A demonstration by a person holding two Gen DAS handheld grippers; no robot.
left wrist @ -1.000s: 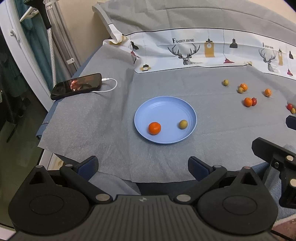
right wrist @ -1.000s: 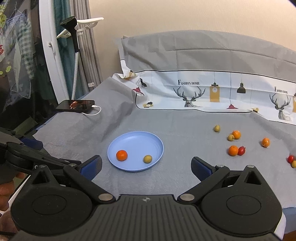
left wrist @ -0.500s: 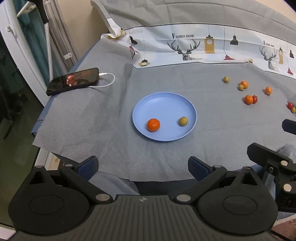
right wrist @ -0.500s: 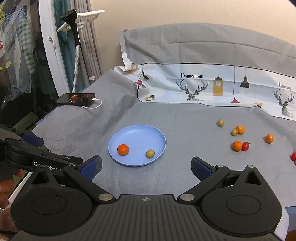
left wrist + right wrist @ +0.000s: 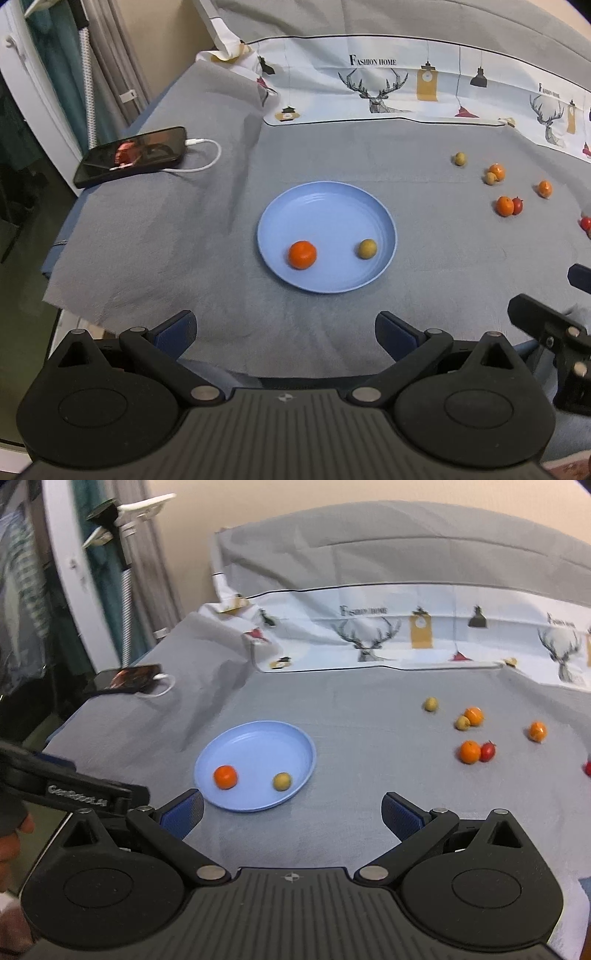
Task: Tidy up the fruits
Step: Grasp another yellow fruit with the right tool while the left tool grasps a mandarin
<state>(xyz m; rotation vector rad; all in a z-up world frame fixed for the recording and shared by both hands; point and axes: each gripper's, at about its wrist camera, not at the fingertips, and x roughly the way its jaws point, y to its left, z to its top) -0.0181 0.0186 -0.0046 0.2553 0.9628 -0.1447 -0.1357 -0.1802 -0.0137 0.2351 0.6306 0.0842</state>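
A blue plate (image 5: 325, 206) (image 5: 258, 738) lies on the grey cloth and holds an orange fruit (image 5: 302, 254) (image 5: 225, 776) and a green-yellow fruit (image 5: 366, 248) (image 5: 282, 781). Several loose fruits lie to the right: a green one (image 5: 430, 703), a green and orange pair (image 5: 469, 718), an orange one (image 5: 536, 731), and an orange one (image 5: 469, 751) touching a red one (image 5: 488, 751). My left gripper (image 5: 286, 328) is open and empty, short of the plate. My right gripper (image 5: 291, 810) is open and empty, near the plate's front right.
A phone (image 5: 131, 155) with a white cable lies at the far left of the cloth. A printed deer cloth (image 5: 406, 88) runs along the back. The cloth's front edge (image 5: 147, 317) hangs near my left gripper. A lamp stand (image 5: 122, 554) stands at the left.
Both grippers have moved forward toward the table, the right one more. The plate and fruits sit larger in view. Both stay open.
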